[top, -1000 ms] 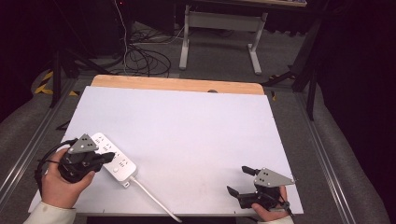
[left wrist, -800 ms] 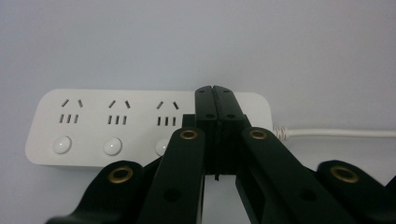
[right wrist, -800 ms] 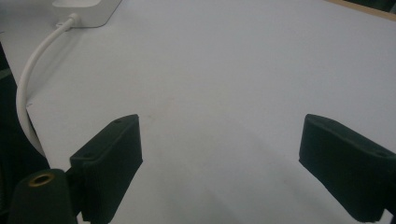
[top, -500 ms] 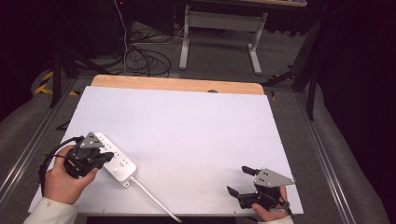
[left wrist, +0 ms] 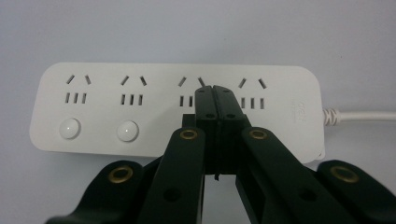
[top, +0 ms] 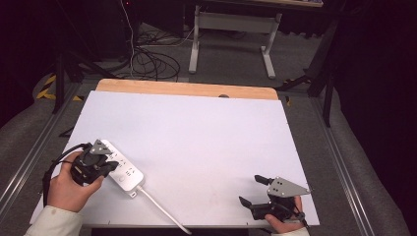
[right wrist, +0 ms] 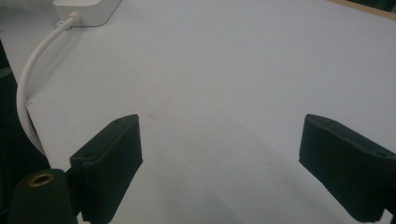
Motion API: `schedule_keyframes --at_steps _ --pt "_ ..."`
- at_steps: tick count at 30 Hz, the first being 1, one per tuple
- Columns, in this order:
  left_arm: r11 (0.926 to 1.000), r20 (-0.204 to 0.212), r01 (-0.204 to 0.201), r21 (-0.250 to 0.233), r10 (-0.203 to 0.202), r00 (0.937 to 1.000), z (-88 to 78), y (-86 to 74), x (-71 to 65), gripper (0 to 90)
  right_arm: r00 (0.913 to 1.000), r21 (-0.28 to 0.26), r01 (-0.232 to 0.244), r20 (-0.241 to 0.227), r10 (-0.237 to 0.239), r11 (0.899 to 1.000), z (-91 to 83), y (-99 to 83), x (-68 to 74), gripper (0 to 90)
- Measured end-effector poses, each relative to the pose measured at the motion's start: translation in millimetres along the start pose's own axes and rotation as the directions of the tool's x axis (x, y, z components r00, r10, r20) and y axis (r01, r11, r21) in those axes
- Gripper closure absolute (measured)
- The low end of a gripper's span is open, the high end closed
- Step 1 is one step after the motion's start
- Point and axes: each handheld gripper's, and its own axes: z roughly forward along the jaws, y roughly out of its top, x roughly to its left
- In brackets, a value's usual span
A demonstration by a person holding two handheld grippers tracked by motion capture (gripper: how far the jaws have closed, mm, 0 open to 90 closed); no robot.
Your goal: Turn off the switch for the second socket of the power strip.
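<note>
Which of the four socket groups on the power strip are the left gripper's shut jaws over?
The third socket group counting from the buttoned end of the power strip. The left gripper covers its button spot, while the first two groups show round buttons.

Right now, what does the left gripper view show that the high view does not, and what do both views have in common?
The left gripper view alone shows detail on the power strip: four groups of socket holes, two round buttons, and the left gripper with its jaws closed together over the third group. The high view alone shows the right gripper, open near the table's front right corner, both hands, and the floor cables. Both show the power strip, its white cord and the white table.
</note>
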Motion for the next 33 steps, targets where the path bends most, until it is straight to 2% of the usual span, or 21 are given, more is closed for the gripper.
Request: schedule_keyframes --at_steps 3,10,24,33 --pt "1.0000 0.005 0.006 0.007 -0.006 1.0000 1.7 0.2 3.1 89.9 1.0000 0.000 0.000 0.000 0.000 1.000 0.0 0.0 0.0 13.7" --pt "0.9993 -0.015 0.003 0.037 -0.003 0.9999 8.4 0.0 6.2 89.9 1.0000 0.002 0.001 -0.001 -0.001 1.000 -0.1 0.0 -0.1 13.7" --pt "0.9964 -0.004 0.014 0.083 -0.013 0.9999 18.0 0.3 11.2 89.9 1.0000 0.003 0.002 -0.003 -0.002 1.000 0.3 -0.2 -0.2 13.7" --pt "0.9955 -0.004 0.015 0.094 -0.015 0.9999 20.9 0.8 12.0 89.9 1.0000 0.003 0.000 -0.002 0.000 1.000 0.6 -0.4 -0.6 13.7"
